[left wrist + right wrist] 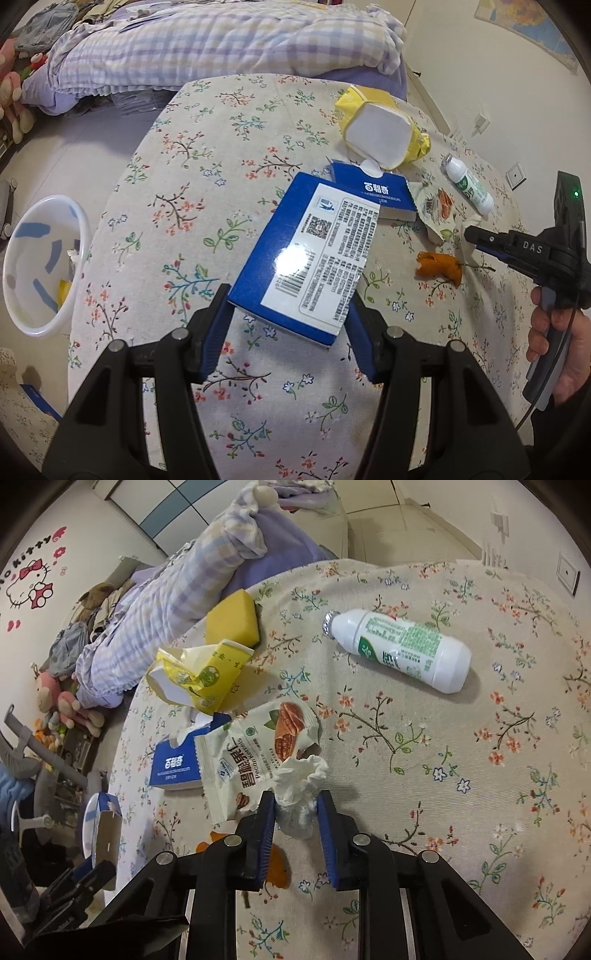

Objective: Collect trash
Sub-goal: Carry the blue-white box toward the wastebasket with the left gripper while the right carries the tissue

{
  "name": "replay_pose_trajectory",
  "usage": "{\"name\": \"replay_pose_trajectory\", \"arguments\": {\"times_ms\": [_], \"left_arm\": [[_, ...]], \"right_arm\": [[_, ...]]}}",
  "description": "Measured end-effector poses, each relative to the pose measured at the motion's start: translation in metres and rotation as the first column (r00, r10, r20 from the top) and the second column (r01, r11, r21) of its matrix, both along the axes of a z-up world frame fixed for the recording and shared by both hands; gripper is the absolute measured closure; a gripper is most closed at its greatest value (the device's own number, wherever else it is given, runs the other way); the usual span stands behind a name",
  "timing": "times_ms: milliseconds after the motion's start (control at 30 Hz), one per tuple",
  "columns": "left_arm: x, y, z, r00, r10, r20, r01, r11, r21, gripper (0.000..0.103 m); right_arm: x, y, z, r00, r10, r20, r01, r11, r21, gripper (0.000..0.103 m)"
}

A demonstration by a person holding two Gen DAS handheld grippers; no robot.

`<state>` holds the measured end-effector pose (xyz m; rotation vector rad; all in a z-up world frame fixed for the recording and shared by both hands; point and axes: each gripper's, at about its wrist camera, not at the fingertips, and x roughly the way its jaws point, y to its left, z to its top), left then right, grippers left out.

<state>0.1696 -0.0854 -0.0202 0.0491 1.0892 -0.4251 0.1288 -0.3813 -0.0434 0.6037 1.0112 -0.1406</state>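
Note:
My left gripper [288, 314] is shut on a blue and white carton [306, 254] and holds it above the floral table [221, 155]. My right gripper [295, 805] is shut on a crumpled white tissue [299, 786]; it shows at the right of the left wrist view [476, 234]. On the table lie a second blue box [380, 192], a yellow tissue pack [380, 129], a white and green bottle [402, 646], a pecan snack wrapper [258, 746] and an orange peel [439, 267].
A white bin [44, 258] with some trash inside stands on the floor left of the table. A bed with a checked quilt [207, 48] lies beyond the table. Soft toys and clutter sit on the floor at the left.

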Motion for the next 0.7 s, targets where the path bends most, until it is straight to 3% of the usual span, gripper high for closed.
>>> {"name": "replay_pose_trajectory", "arguments": {"times_ms": [433, 700], "left_arm": [[-0.009, 0.028, 0.014, 0.999, 0.046, 0.018, -0.045, 0.999, -0.024, 0.043], [-0.012, 0.055, 0.023, 0.996, 0.081, 0.033, -0.08, 0.996, -0.035, 0.043]], "right_arm": [[-0.033, 0.02, 0.066, 0.993, 0.036, 0.109, -0.029, 0.997, -0.072, 0.079], [-0.039, 0.056, 0.088, 0.986, 0.1, 0.136, -0.088, 0.992, -0.089, 0.079]]}}
